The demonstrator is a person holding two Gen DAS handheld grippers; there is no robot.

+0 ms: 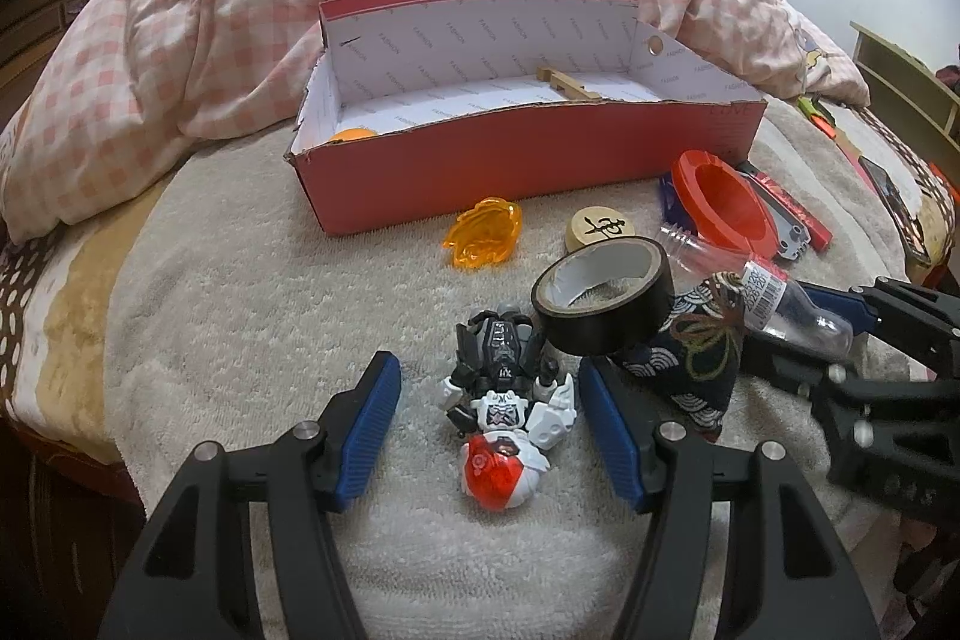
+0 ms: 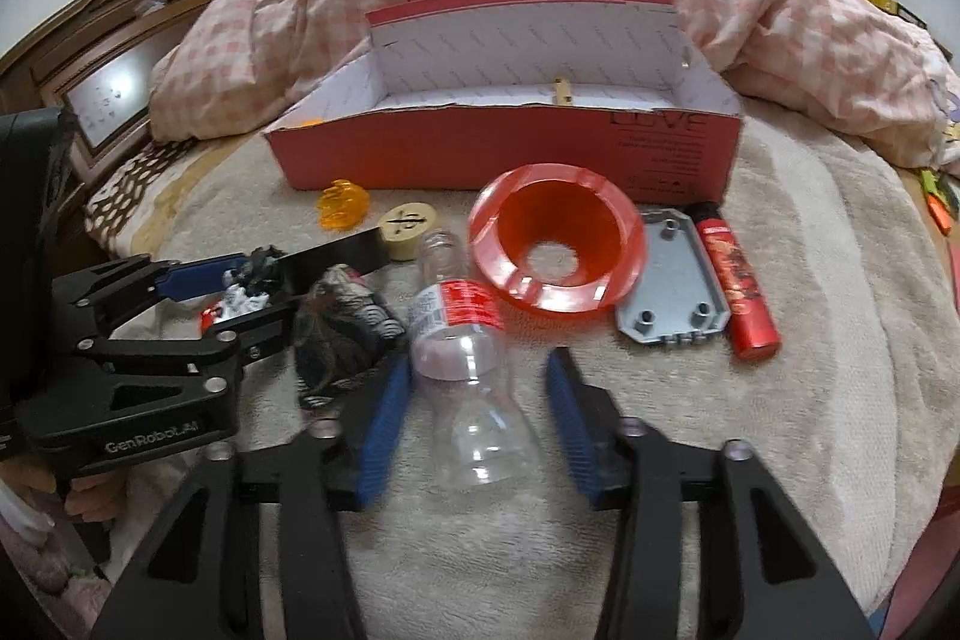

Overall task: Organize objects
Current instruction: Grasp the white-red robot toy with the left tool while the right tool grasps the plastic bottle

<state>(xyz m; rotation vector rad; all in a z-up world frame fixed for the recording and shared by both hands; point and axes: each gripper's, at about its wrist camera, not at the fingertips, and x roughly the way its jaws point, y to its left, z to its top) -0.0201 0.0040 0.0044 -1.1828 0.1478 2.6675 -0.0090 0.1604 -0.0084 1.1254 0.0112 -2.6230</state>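
Pick-up step: the left gripper [image 1: 489,427] is straddling the robot toy [image 1: 501,412] on the bed, jaws apart. The right gripper [image 2: 480,421] is bracketing the bottle [image 2: 465,364], unclamped. Next: clamp, carry to the box [image 1: 522,166].

Both views are fisheye cameras riding on the grippers, each looking forward and downward along its own two fingers, close above the towel-covered bed [image 1: 240,316].

The left wrist view sits low over the toy robot [image 1: 501,403], with the red box [image 1: 522,166] straight ahead. The right wrist view sits just to its right, over the clear bottle [image 2: 465,340], facing the same box [image 2: 504,148].

Both share the box, the orange ashtray [image 2: 555,250], the checked quilt [image 2: 810,10] and the window wall. Each also catches the other hand-held gripper at its inner edge.
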